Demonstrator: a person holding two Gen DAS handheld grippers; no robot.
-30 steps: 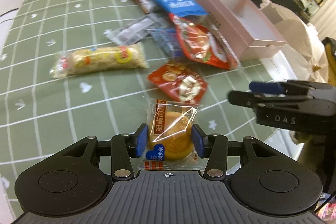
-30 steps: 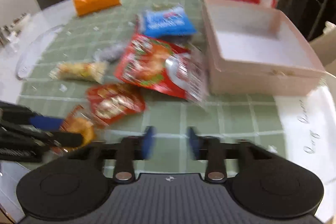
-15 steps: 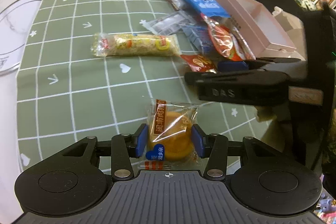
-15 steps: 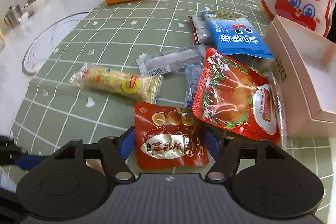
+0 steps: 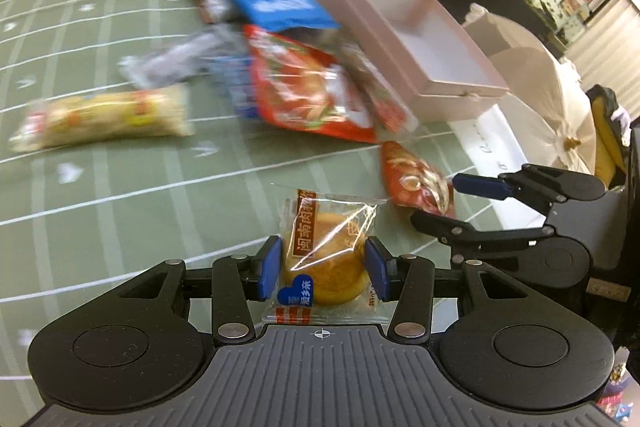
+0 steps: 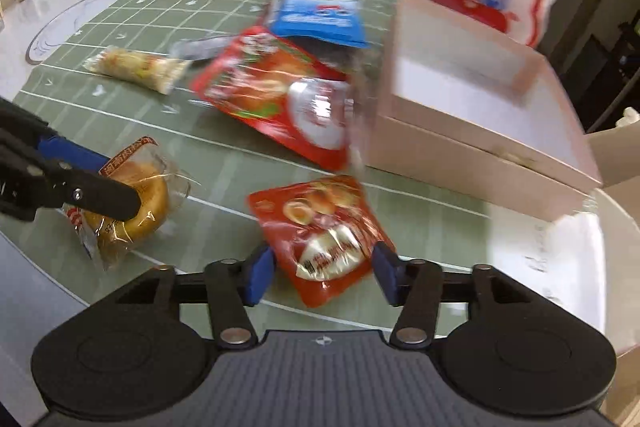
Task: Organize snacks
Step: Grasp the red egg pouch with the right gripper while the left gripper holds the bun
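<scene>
Since both packs likely go in the pink box point(image 6: 472, 163) at the table's right edge, we've got 2 grips: left gripper point(image 5: 323, 269) clamps the pastry pack point(image 5: 328, 251), right gripper point(image 6: 323, 269) pinches the red pouch point(image 6: 320, 231).

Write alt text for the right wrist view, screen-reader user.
The right gripper holds a small red snack pouch between its blue pads above a green grid tablecloth. Ahead to the right stands an open, empty pink box, with a larger red packet and a blue packet beside it. At left, the left gripper grips a wrapped round pastry.
</scene>
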